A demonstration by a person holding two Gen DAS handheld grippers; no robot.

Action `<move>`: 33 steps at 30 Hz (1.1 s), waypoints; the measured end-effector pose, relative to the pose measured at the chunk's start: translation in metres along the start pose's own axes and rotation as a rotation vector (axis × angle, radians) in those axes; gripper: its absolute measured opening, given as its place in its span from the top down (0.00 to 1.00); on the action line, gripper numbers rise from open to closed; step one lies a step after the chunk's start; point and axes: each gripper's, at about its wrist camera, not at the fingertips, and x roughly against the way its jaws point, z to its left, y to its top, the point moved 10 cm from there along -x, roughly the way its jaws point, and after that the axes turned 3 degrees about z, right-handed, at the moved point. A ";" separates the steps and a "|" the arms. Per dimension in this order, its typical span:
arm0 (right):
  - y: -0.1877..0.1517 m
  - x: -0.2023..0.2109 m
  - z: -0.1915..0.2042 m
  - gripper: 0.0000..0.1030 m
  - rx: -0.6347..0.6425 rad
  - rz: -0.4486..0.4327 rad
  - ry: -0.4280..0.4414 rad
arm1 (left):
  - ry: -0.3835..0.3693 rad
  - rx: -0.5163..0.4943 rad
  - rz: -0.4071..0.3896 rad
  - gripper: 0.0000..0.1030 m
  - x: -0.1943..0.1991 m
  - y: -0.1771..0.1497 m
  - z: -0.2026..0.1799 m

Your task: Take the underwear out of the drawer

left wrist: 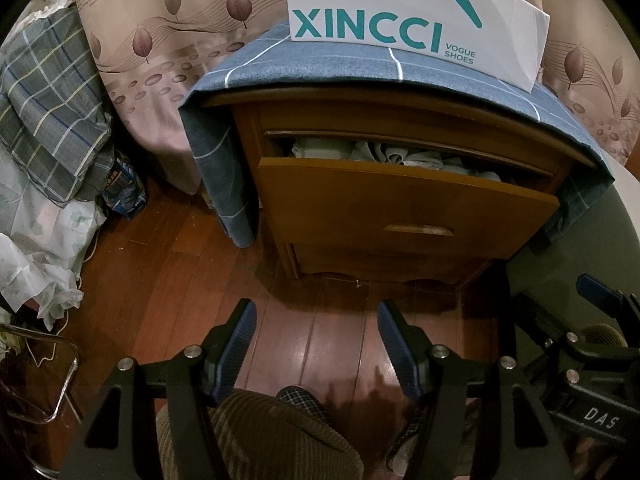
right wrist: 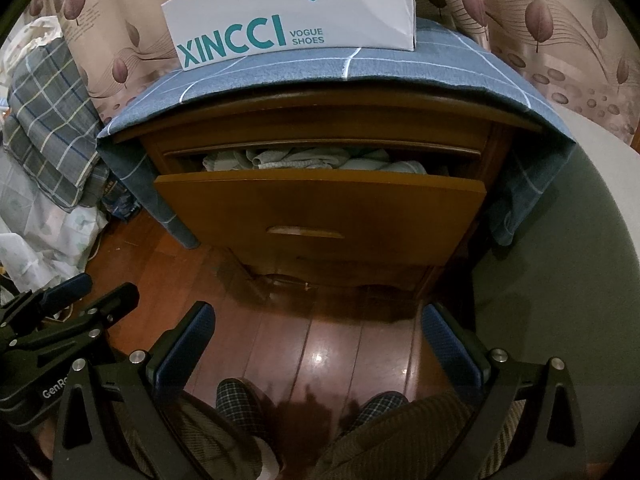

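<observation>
The wooden nightstand (right wrist: 320, 128) is draped with a blue cloth (right wrist: 320, 68). Its drawer (right wrist: 320, 208) is slid partly out, pale underwear (right wrist: 304, 158) bunched inside. Left gripper (left wrist: 316, 322) and right gripper (right wrist: 318, 326) are held spread, nothing pinched, well short of it.

One wooden nightstand (right wrist: 320, 128), one drawer (right wrist: 320, 208) open with one handle (right wrist: 305, 233), one white shoe box (right wrist: 296, 12) along the nightstand's back edge, one blue checked cloth (right wrist: 320, 68), two grippers (left wrist: 316, 334) (right wrist: 318, 334), two slippers (right wrist: 236, 400) (right wrist: 380, 404)
</observation>
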 end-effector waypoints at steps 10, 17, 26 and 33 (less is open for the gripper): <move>-0.001 0.000 0.000 0.01 -0.006 0.001 0.006 | 0.001 0.003 0.003 0.37 -0.001 -0.002 0.000; -0.001 0.000 -0.001 0.01 -0.011 0.003 0.011 | 0.003 0.003 0.008 0.37 -0.002 -0.002 -0.001; -0.001 -0.001 -0.001 0.01 -0.011 0.003 0.011 | 0.006 0.003 0.009 0.37 -0.002 -0.002 -0.002; -0.001 0.000 -0.001 0.01 -0.012 0.003 0.012 | 0.005 0.002 0.010 0.37 -0.002 -0.001 -0.001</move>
